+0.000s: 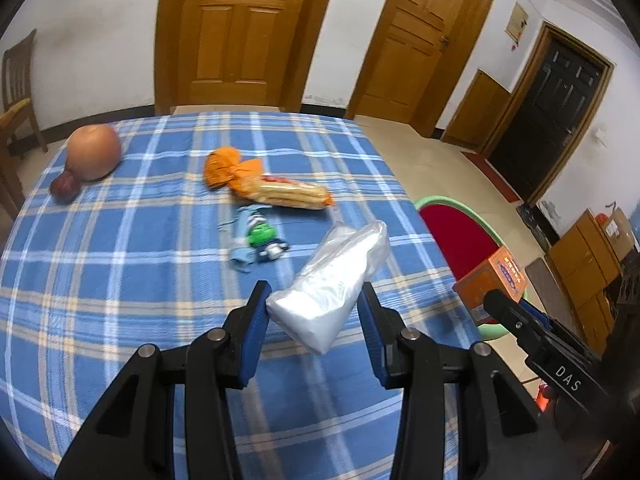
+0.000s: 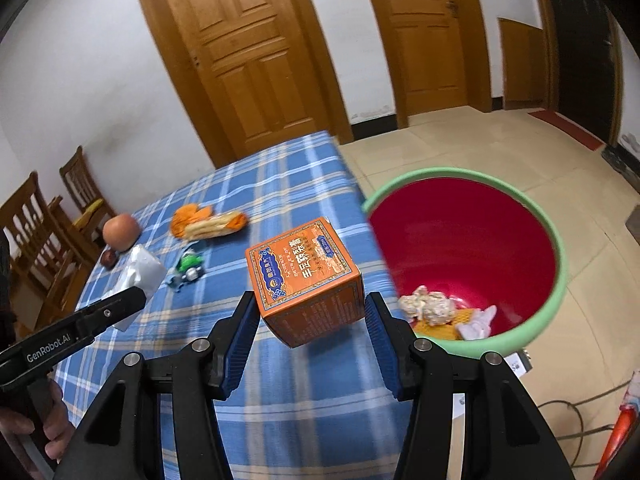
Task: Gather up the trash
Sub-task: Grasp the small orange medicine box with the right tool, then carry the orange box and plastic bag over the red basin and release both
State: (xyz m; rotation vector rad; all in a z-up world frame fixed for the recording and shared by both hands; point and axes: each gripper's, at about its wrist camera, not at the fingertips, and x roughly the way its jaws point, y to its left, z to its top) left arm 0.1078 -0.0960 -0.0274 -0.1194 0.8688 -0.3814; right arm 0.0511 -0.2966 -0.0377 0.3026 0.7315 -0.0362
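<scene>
My left gripper [image 1: 314, 304] is shut on a folded clear plastic bag [image 1: 336, 280], which hangs above the blue plaid tablecloth [image 1: 120, 264]. My right gripper [image 2: 308, 312] is shut on an orange printed carton [image 2: 306, 280], held over the table's right edge beside the bin. The bin [image 2: 560, 272] is red inside with a green rim and stands on the floor; several scraps of trash [image 2: 432, 308] lie at its bottom. The same bin [image 1: 460, 240] and carton [image 1: 492, 284] show at the right of the left wrist view.
On the cloth lie an orange snack wrapper [image 1: 276, 188], a green and blue wrapper [image 1: 260, 240], an onion [image 1: 93, 152] and a small dark red fruit [image 1: 64, 188]. Wooden chairs [image 2: 44, 232] stand left of the table. Wooden doors [image 1: 240, 28] line the far wall.
</scene>
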